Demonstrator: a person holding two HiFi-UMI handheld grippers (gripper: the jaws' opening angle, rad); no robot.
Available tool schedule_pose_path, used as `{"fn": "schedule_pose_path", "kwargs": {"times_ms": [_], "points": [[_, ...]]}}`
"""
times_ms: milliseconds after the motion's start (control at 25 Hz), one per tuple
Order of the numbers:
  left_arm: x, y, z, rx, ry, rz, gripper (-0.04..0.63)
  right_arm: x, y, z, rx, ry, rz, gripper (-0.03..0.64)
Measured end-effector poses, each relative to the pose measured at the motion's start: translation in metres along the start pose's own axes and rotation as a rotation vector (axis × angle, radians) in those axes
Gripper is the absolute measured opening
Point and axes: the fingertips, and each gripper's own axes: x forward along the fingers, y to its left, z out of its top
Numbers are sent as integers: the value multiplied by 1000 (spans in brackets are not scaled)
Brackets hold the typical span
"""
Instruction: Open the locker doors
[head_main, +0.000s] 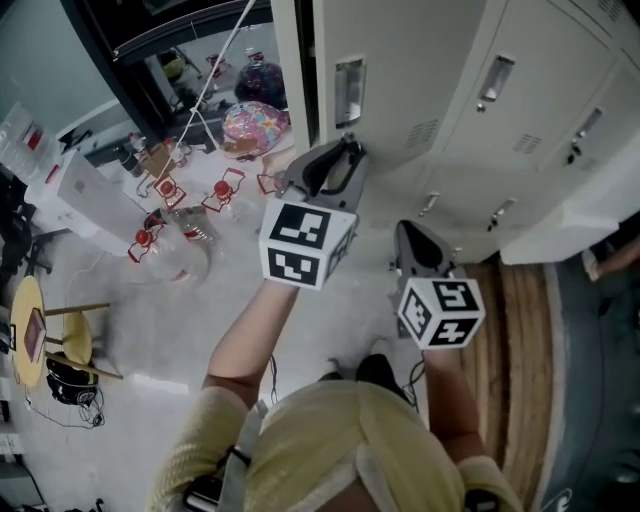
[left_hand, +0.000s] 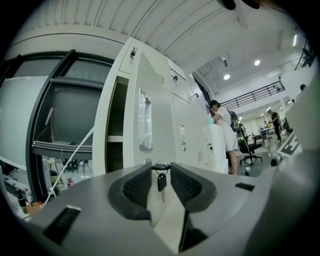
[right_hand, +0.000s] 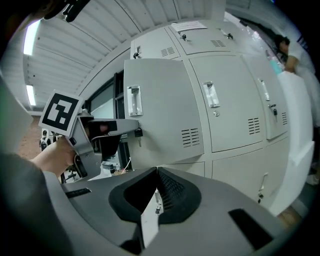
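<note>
Locker door (right_hand: 165, 100): top-left door of the bank, swung partly out from its frame, with the dark locker opening showing beside its free edge
Left gripper (left_hand: 161, 169): held level at that free edge, jaws part-way apart and clamped on the black key head (left_hand: 161, 166) at the door's lock; a second key (left_hand: 161, 183) dangles between the pads
Right gripper (right_hand: 156, 171): jaws pressed together with nothing in them, held just beside the left gripper and clear of the lockers
Neighbour door (right_hand: 227, 107): closed, as are the doors below it
Step in hand: most likely drawing the first door wide open by its key
Next move: carry the key round along the door's arc instead of straight back, so the grip neither slips nor twists the key, then let go and move to the next closed door
Risk: the small key head gives little hold, so it may slide out of the pads before the door is fully open
</note>
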Motion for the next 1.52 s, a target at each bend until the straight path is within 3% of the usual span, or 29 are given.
{"fn": "schedule_pose_path", "kwargs": {"times_ms": [320,600,1160,1520], "points": [[-5,-24,1,-43,4,-49,110,-40,-16,-6,19,-14,-89,5],[-9,-42,1,-54,22,24,110,-67,-33,-7,30,-23,-43,5],[-16,-102,9,-81,-20,142,110,-119,-92,-15,34,-20,1,5],[-14,-146,8,-79,-11,111,101,-141,-115,-21,35,-19,33,5]]}}
